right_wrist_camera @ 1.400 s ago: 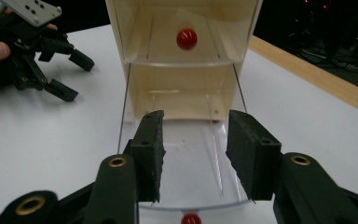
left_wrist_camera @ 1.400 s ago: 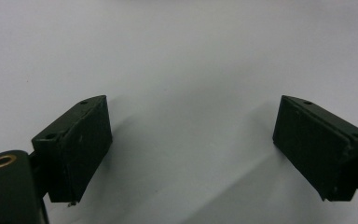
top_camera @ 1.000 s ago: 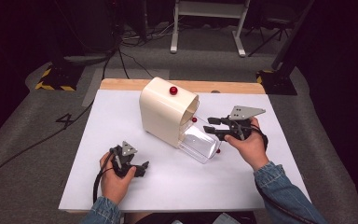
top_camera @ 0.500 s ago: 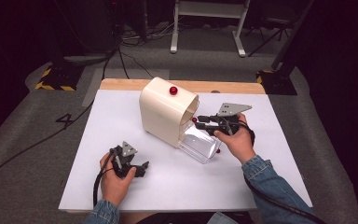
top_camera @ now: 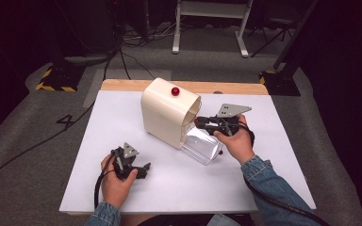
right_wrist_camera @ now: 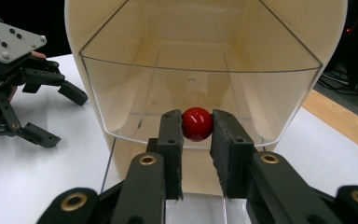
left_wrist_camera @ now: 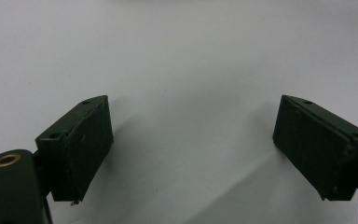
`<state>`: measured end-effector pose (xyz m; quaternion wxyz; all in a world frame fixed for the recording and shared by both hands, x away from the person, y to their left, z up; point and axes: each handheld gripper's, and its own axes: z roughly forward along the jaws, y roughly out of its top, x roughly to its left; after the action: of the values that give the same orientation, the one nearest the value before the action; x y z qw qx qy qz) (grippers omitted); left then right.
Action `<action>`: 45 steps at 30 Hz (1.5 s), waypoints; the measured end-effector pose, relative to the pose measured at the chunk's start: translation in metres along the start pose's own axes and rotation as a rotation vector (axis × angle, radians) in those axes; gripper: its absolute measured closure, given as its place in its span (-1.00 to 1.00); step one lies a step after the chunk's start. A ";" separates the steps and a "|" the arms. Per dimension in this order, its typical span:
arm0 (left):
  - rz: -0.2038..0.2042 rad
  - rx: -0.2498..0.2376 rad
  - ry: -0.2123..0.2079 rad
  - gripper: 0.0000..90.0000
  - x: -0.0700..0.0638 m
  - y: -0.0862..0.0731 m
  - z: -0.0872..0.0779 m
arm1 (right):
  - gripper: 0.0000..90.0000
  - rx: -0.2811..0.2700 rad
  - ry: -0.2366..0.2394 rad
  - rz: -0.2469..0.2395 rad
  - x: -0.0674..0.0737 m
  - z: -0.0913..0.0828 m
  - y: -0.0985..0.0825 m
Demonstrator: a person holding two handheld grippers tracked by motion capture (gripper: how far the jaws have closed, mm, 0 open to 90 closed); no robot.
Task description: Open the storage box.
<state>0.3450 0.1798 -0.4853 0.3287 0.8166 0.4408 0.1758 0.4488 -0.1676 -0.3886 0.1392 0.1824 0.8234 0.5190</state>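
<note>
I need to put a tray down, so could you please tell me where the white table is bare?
The white table is bare along its left edge, beside the cream plastic housing, and between both hands at the near edge. It is crowded mid-right: the clear drawer and right gripper, shut on the drawer's red knob.

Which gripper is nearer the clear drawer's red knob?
Right. The right gripper is shut on the red knob; the left gripper rests open on the table, well off.
</note>
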 end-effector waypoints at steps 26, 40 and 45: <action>-0.006 0.003 -0.003 -0.73 0.000 0.000 0.000 | 0.64 0.006 -0.025 0.021 0.006 -0.060 -0.028; -0.001 0.003 -0.002 -0.73 0.000 0.000 0.000 | 0.03 0.011 -0.056 0.029 0.005 -0.066 -0.036; 0.000 0.004 -0.002 -0.73 0.000 0.000 0.000 | -0.04 0.006 -0.082 0.032 0.004 -0.082 -0.036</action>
<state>0.3453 0.1800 -0.4850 0.3275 0.8174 0.4407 0.1743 0.4056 -0.2461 -0.3866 0.1637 0.2171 0.8156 0.5108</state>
